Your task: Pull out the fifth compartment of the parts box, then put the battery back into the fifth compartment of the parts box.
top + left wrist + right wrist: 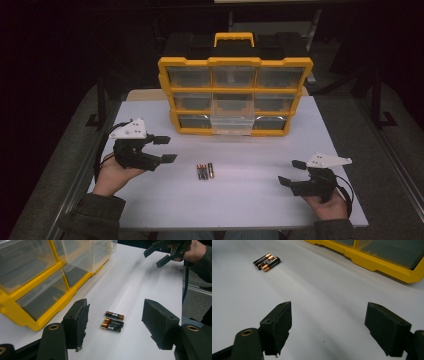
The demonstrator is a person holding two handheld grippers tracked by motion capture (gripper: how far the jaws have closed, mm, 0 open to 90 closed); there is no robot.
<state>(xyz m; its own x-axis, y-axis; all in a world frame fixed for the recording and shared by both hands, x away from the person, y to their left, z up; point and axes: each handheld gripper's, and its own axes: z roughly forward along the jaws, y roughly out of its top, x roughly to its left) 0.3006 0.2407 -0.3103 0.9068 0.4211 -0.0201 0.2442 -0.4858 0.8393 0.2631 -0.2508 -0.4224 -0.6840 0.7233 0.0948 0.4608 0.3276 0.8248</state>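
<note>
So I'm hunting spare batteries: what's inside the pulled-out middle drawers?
The two pulled-out drawers of the organizer look clear and empty; their far ends are hidden inside. Three batteries lie on the table.

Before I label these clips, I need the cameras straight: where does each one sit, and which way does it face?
High view: above the person's side, looking forward and down on the white table and yellow drawer organizer; both forearms and claws show.
Left gripper view: rides the left claw, open, aimed at three batteries; the right claw shows beyond.
Right gripper view: rides the right claw, open, facing across bare tabletop.
All three share the batteries and organizer.
</note>
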